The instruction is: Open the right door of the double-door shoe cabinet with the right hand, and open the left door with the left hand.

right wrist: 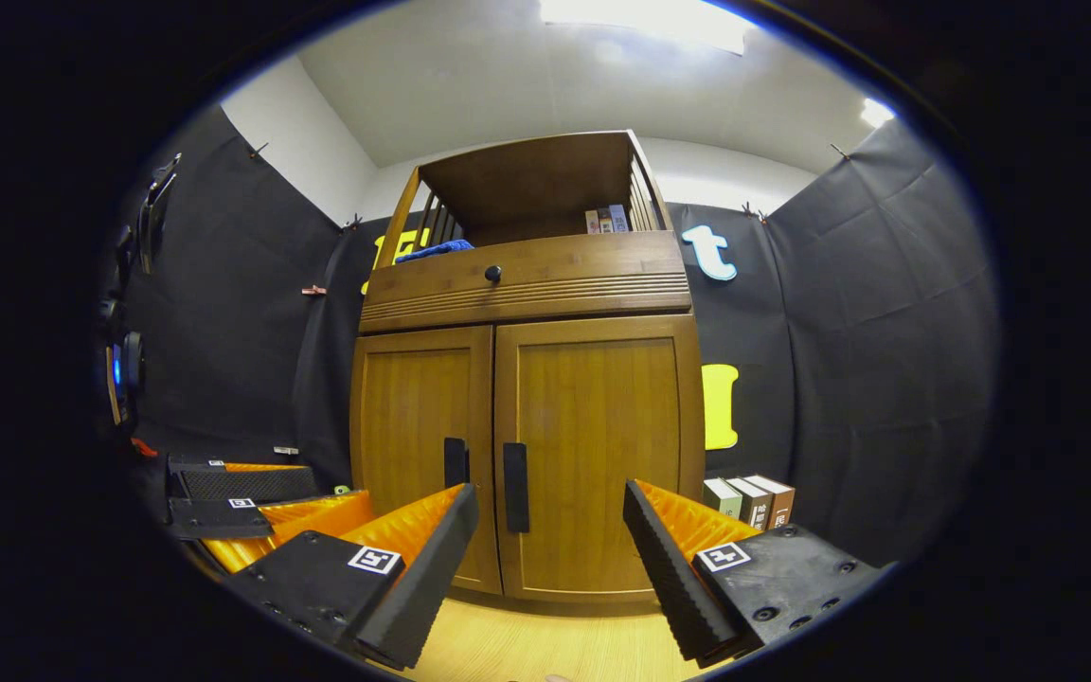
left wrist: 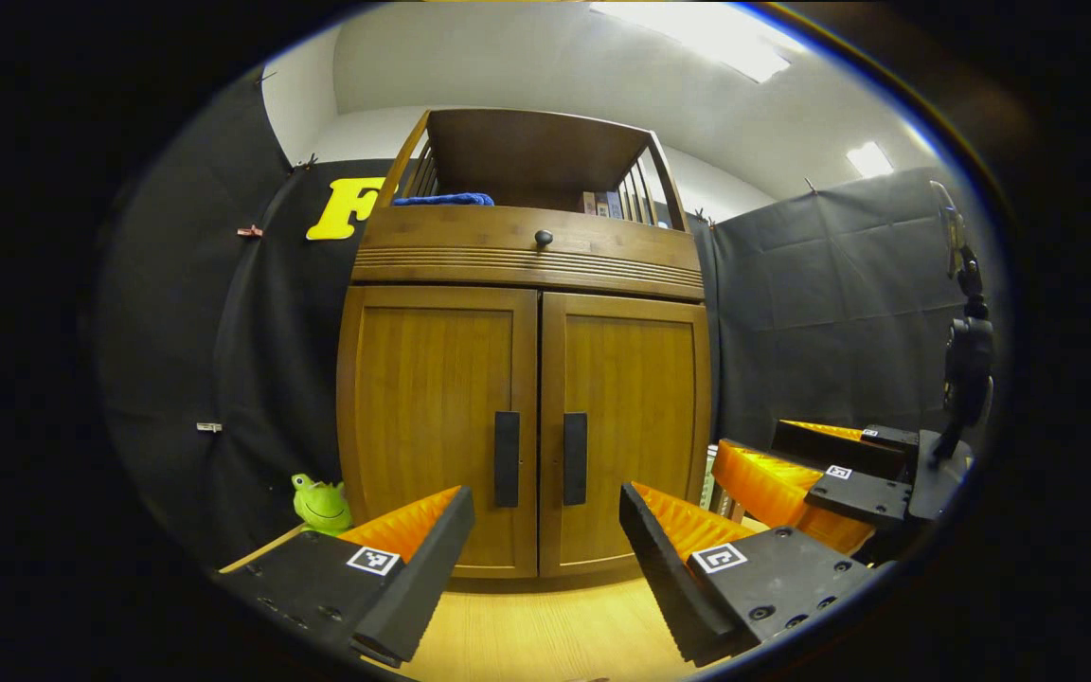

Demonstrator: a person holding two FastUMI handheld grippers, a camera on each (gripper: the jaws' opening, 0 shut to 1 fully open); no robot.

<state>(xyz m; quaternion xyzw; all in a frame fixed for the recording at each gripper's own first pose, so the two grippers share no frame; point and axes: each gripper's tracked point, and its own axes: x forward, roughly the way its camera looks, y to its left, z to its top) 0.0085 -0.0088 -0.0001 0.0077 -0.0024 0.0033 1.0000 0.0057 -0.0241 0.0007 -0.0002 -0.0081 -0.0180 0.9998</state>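
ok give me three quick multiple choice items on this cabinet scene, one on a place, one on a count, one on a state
1. Where is the frog toy?
A. on the top shelf
B. on the floor left of the cabinet
C. inside the drawer

2. How many door handles show on the cabinet front?
A. one
B. two
C. four

3. What state are the two doors in?
A. both shut
B. right open
C. both open

Answers:
1 B, the left gripper view has it low beside the cabinet's left side.
2 B, the left handle and right handle flank the middle seam.
3 A, the left door and right door lie flush.
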